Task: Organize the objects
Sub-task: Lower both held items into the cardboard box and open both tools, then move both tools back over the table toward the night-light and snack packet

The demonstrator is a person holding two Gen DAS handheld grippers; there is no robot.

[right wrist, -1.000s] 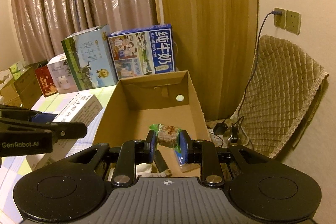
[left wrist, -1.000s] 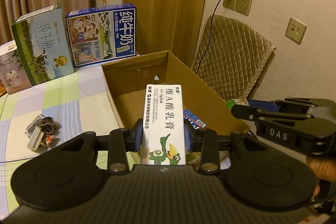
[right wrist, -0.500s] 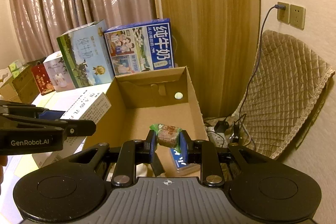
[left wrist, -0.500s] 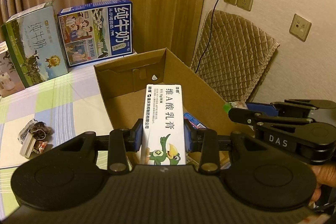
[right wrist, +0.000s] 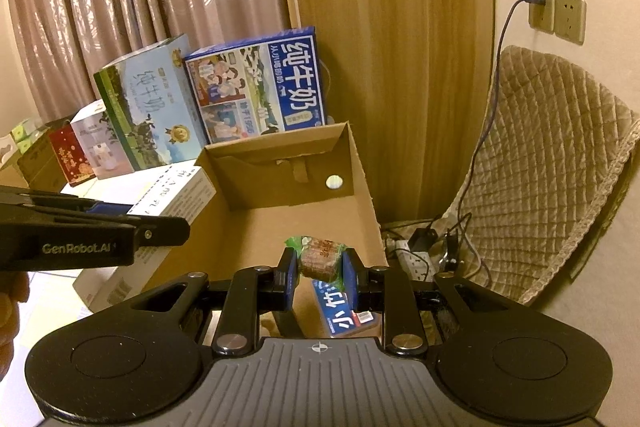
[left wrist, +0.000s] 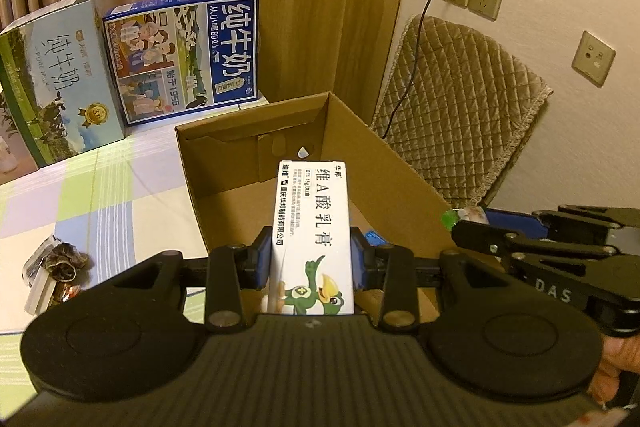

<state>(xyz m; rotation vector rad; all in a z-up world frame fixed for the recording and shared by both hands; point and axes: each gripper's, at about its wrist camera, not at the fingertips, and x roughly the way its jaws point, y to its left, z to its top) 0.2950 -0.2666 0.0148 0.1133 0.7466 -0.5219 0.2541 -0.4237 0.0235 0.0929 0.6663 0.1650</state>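
My left gripper [left wrist: 311, 259] is shut on a white ointment box [left wrist: 314, 227] with black Chinese print and a green cartoon bird, held over the near left edge of an open cardboard box [left wrist: 224, 187]. My right gripper [right wrist: 319, 269] is shut on a small brown snack in a green-edged clear wrapper [right wrist: 320, 255], held above the same cardboard box [right wrist: 360, 195]. A blue packet [right wrist: 346, 311] lies on the box floor under the right gripper. The left gripper with the white box [right wrist: 176, 195] shows at the left of the right wrist view.
Two milk cartons, blue [left wrist: 184, 55] and green [left wrist: 56, 75], stand behind the cardboard box on the checked tablecloth [left wrist: 100, 195]. A small pile of wrapped items [left wrist: 56, 267] lies left. A quilted chair [right wrist: 540, 179] and a power strip with cables [right wrist: 420, 247] are at the right.
Both grippers have moved forward over the cardboard box with their loads; the box and cartons look nearer. The grips have not changed.
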